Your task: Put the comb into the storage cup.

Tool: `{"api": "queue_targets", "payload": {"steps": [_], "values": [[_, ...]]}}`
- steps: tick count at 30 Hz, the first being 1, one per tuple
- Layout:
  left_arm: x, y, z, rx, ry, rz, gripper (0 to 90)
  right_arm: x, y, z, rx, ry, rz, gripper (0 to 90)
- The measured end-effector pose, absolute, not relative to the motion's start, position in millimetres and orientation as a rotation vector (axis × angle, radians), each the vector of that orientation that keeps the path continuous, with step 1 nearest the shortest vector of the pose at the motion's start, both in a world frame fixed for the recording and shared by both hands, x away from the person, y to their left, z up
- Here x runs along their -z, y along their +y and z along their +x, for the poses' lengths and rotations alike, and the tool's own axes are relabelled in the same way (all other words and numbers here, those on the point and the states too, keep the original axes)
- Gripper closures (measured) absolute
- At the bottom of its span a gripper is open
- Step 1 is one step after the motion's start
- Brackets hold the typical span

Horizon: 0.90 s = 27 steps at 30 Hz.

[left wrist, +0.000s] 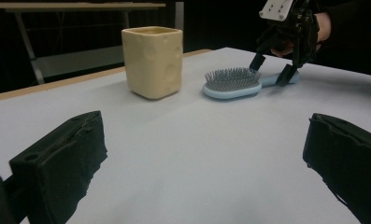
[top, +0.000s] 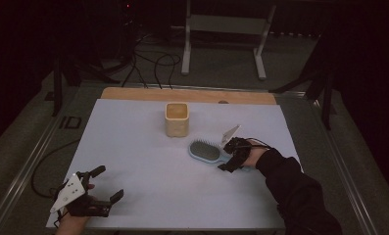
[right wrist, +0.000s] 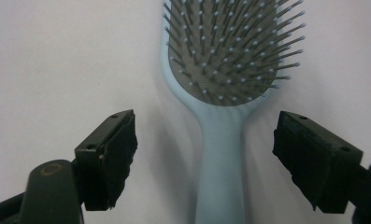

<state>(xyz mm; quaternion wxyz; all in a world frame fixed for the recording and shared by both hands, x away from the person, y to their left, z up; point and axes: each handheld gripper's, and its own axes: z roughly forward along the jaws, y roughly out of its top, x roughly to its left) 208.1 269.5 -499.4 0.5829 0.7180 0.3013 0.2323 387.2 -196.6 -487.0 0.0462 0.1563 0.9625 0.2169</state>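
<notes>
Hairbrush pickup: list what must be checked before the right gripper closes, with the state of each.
1. Hairbrush handle lies between the right gripper jaws: ok.
2. Jaws stand apart from the handle, a gap on each side: ok.
3. Handle centred between the jaws: ok.
4. Brush lies flat on the white table sheet, bristles up: ok.
5. Yellow cup stands upright, apart from the brush head: ok.
6. Left gripper open, far from the brush: ok.

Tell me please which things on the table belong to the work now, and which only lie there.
In the work:
- light blue hairbrush, its handle between the open jaws
- right gripper

Only lying there:
- cream cup, standing apart from the brush
- left gripper, open over bare table
</notes>
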Motion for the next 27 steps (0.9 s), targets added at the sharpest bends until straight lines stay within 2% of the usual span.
{"api": "queue_targets", "payload": {"steps": [12, 15, 27], "values": [[499, 270, 208, -0.542, 0.703, 1.676, 0.0, 485, -186, 391, -0.522, 2.987, 0.436, 27.3], [499, 270, 207, -0.542, 0.7, 1.674, 0.0, 485, -185, 392, -0.486, 2.985, 0.431, 33.9], [499, 271, 208, -0.533, 0.697, 1.67, 0.0, 489, -180, 394, -0.373, 3.002, 0.394, 51.1]]}}
